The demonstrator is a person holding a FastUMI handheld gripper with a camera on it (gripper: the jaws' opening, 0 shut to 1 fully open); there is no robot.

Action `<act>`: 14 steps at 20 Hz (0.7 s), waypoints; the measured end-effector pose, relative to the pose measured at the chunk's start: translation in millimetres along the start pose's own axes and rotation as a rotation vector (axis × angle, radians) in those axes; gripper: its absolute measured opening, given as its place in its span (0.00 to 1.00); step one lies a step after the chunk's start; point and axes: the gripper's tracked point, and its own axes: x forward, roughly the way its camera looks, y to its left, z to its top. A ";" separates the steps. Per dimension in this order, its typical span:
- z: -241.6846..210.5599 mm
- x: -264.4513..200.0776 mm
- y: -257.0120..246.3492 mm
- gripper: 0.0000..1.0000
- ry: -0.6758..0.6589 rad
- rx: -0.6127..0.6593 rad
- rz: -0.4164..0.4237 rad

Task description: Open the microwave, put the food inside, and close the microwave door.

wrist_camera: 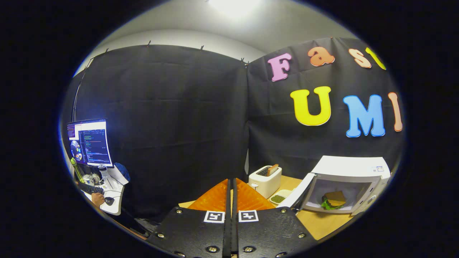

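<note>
A white microwave (353, 168) stands on the wooden table to the right of my fingers, its door (297, 191) swung open toward the left. Inside it lies the food, a sandwich (334, 200) with brown bread and green lettuce. My gripper (231, 184) is raised above the table's left part, well away from the microwave. Its two orange fingers (214, 197) are pressed flat together with nothing between them.
A white toaster (264, 181) with a slice of bread in it stands just beyond the fingers, left of the microwave door. A small dish of green food (278, 198) sits in front of it. Far left, a person's hand (96, 198) rests at a desk with a monitor (89, 142).
</note>
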 end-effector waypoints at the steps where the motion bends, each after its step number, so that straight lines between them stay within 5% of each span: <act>1: -9.7 6.7 7.0 0.00 0.026 0.016 0.022; 7: -85.7 31.1 22.8 0.00 0.202 0.098 0.075; 14: -140.3 30.7 -3.9 0.00 0.327 0.133 0.006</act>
